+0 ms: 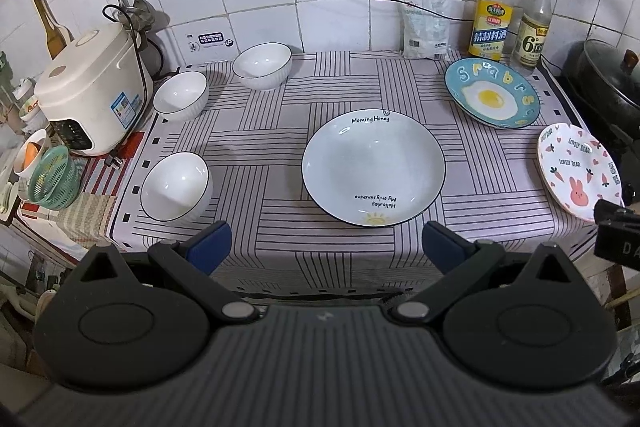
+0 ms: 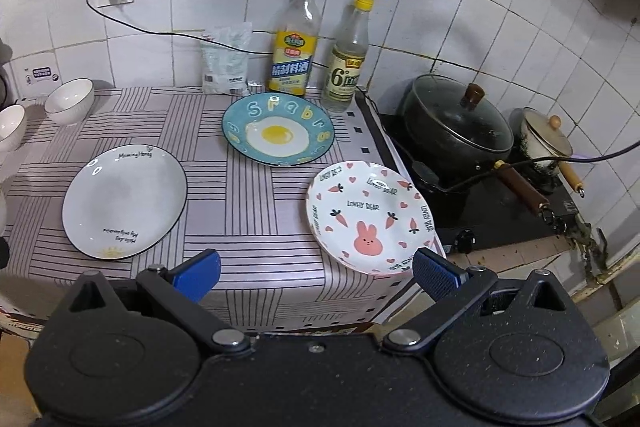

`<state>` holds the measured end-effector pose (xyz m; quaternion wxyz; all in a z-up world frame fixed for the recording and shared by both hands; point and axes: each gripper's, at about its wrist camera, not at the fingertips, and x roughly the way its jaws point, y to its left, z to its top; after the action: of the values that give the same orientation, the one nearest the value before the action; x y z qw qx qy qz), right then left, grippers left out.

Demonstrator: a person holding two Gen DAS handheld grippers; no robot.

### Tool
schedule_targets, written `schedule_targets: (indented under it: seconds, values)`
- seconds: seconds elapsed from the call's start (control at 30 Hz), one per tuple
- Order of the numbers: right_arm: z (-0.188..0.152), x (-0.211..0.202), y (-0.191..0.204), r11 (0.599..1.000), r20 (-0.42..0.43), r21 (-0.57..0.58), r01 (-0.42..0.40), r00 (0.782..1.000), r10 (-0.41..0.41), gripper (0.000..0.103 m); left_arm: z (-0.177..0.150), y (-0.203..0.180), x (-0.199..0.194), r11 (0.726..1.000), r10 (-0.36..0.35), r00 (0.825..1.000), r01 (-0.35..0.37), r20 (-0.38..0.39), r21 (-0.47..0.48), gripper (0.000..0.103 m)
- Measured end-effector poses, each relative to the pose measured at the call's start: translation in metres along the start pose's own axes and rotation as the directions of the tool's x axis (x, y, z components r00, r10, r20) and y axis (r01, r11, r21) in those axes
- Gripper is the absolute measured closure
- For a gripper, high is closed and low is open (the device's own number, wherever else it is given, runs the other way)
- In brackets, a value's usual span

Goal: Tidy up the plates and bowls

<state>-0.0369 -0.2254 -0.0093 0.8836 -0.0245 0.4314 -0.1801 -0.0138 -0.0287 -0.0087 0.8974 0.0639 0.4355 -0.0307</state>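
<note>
On the striped cloth lie a white plate with black rim (image 1: 373, 167) (image 2: 124, 201), a blue fried-egg plate (image 1: 493, 93) (image 2: 278, 129) and a pink rabbit plate (image 1: 578, 171) (image 2: 370, 217). Three white ribbed bowls sit at the left: near (image 1: 175, 185), middle (image 1: 181, 95), far (image 1: 262, 65) (image 2: 70, 101). My left gripper (image 1: 326, 247) hovers open over the cloth's front edge, just short of the white plate. My right gripper (image 2: 316, 273) is open too, its right finger (image 2: 434, 273) at the rabbit plate's near rim. Both hold nothing.
A rice cooker (image 1: 90, 91) and green basket (image 1: 52, 177) stand left of the bowls. Two bottles (image 2: 294, 39) (image 2: 348, 57) and a white bag (image 2: 226, 59) line the tiled wall. A lidded black pot (image 2: 456, 123) and small pot (image 2: 544, 139) sit on the stove at right.
</note>
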Motion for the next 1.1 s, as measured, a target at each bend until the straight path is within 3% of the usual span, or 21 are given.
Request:
schedule_targets:
  seconds: [0.53,1.1]
  values:
    - [-0.0031,0.0021,0.0016,1.0,0.001,-0.005,-0.002,1.0,0.002,0.0,-0.0013,0.0012,0.0029,1.0,-0.015,1.0,0.015,-0.018,-0.004,0.0]
    - [-0.0046,0.0024,0.0028,1.0,-0.003,-0.008,-0.011,1.0,0.011,0.0,-0.0079,0.0045,0.0014,0.999,-0.042,0.998,0.042,0.035,-0.009,0.0]
